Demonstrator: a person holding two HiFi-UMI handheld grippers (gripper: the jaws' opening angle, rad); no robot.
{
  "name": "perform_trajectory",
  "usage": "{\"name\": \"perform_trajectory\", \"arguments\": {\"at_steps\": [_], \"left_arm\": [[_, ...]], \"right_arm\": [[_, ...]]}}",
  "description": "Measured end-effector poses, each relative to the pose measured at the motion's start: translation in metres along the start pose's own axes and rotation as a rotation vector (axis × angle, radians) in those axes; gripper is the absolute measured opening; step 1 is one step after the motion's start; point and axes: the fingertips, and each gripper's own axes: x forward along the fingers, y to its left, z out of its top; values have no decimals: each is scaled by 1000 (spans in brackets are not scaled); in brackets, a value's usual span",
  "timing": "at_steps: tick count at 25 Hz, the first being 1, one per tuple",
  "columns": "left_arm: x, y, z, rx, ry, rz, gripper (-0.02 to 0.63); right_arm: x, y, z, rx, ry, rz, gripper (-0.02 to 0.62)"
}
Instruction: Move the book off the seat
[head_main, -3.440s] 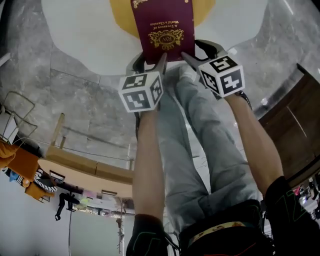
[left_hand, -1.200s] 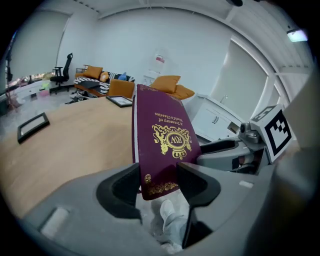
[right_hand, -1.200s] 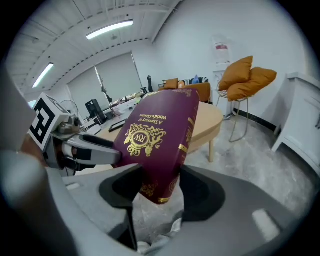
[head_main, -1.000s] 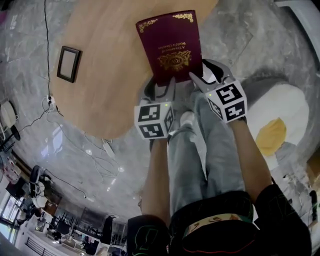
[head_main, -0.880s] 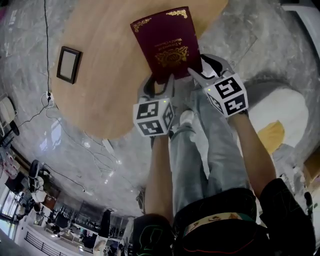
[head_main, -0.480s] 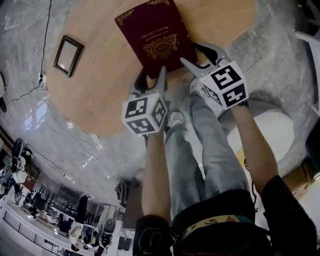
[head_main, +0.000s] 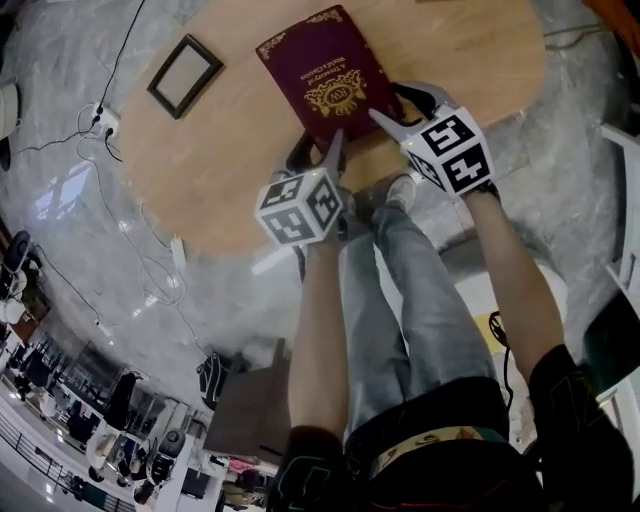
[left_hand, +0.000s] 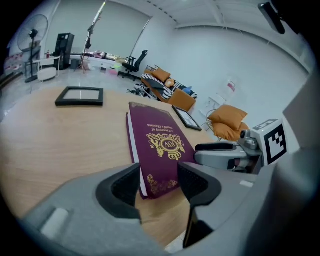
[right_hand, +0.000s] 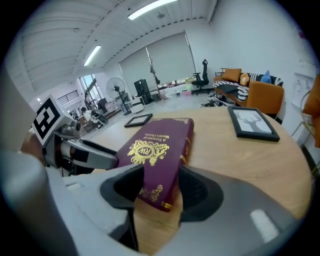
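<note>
Maroon book (head_main: 322, 80), cover up, long axis running away across table (head_main: 215, 160).

Maroon book (head_main: 325, 78) over wooden table (head_main: 215, 170)

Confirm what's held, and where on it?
Book, pinched at its near end by both grippers: left gripper on one corner, jaws just opening; right gripper on the other, jaws just closing.

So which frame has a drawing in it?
The right frame, beside the book in the right gripper view: branching drawing. The left frame looks blank.
</note>
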Motion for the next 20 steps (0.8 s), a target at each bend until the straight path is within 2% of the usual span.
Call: {"name": "perform_trajectory", "arguments": {"at_steps": [3,6,7,8,9,10,13,16,18,20], "left_arm": [[-22,17,16,-14,-52,14,236],[-49,19,41,-32,-127,-29,232],[-58,13,55,-31,-159,-58,203],[-69,3,70,-26,-193,-92,132],[-81,-8,86,-19,-226,-126,32],[-94,-19,104,-10,-259,-156,11],[-139,-47,159,60,-349,-218,11],[-180,-71,202,148,-405,-287,9],[-199,-78,233,166,-449,-325,10],[-219,-74,270,175,-516,-311,11]], "right_arm": [[-4,2,20,5,-30,-45,210],[-19,14,41,25,-75,-44,209],[-30,16,54,58,-122,-32,153],[-45,19,71,112,-187,-11,127],[-62,23,88,172,-256,12,122],[-79,27,106,216,-316,21,85],[-124,38,155,254,-427,-19,3],[-164,53,201,265,-521,-50,3],[-184,54,236,238,-566,-96,3],[-198,52,274,218,-611,-135,3]]}}
